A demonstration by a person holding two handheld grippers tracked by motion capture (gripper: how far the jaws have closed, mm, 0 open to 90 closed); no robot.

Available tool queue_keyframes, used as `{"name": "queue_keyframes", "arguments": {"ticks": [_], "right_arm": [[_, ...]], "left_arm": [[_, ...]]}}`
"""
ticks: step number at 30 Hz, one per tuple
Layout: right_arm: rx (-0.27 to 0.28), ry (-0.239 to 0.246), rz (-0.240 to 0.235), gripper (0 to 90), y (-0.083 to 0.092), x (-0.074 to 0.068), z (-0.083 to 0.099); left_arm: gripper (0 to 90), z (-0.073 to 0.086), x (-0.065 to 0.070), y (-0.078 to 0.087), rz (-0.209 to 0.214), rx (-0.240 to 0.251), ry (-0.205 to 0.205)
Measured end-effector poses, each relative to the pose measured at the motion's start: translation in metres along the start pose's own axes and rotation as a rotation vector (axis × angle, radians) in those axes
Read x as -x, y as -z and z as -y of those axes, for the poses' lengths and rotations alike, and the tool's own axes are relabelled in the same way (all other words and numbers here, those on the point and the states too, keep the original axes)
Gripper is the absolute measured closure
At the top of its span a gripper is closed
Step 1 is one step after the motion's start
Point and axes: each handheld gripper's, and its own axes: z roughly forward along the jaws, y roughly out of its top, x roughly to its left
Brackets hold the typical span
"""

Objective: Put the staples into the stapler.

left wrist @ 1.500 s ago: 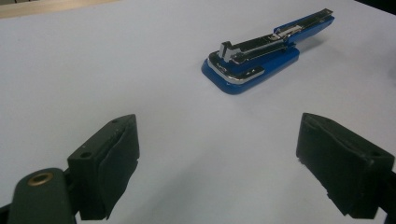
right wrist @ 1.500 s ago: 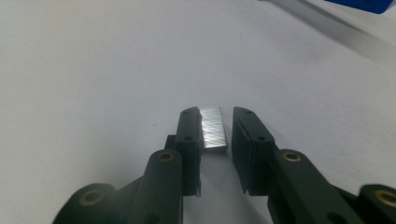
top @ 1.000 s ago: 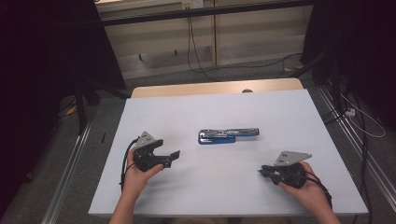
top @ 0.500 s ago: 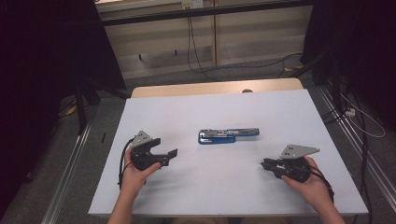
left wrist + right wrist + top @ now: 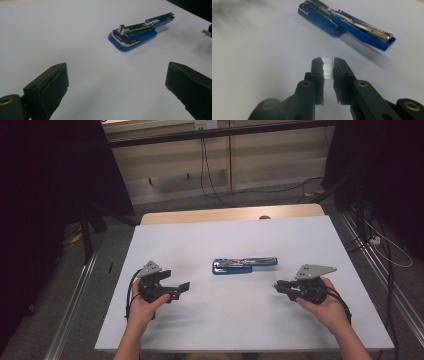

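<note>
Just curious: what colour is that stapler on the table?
The stapler is blue with silver metal parts, clearest in the left gripper view.

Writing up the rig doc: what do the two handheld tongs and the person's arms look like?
Both tongs, left and right, are black, each topped by a grey three-cornered plate. The jaws are chunky black blocks, with brass-coloured rivets at the linkage pivots. A black cable loops from the left unit and another trails off the right. The forearms are bare, no sleeves or gloves.

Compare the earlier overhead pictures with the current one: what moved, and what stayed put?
Little changed. The right gripper shifted slightly toward the table's near edge, keeping its strip of staples. The left gripper stayed open, and the blue stapler lay untouched.
</note>
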Motion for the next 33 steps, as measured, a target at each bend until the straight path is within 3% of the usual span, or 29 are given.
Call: {"name": "queue_keyframes", "arguments": {"ticks": [13,26,33], "right_arm": [[-0.006,0.055,-0.043,79.2,-0.020,0.006,-0.030],[0.007,0.114,-0.132,79.1,-0.039,0.012,-0.068],[0.003,0.141,-0.134,79.2,-0.044,0.022,-0.082]], "left_arm": [[5.0,0.003,-0.002,0.009,-0.007,0.002,-0.002],[5.7,0.005,-0.003,0.016,-0.012,0.013,0.000],[6.1,0.005,-0.004,0.016,-0.012,0.014,0.002]]}}
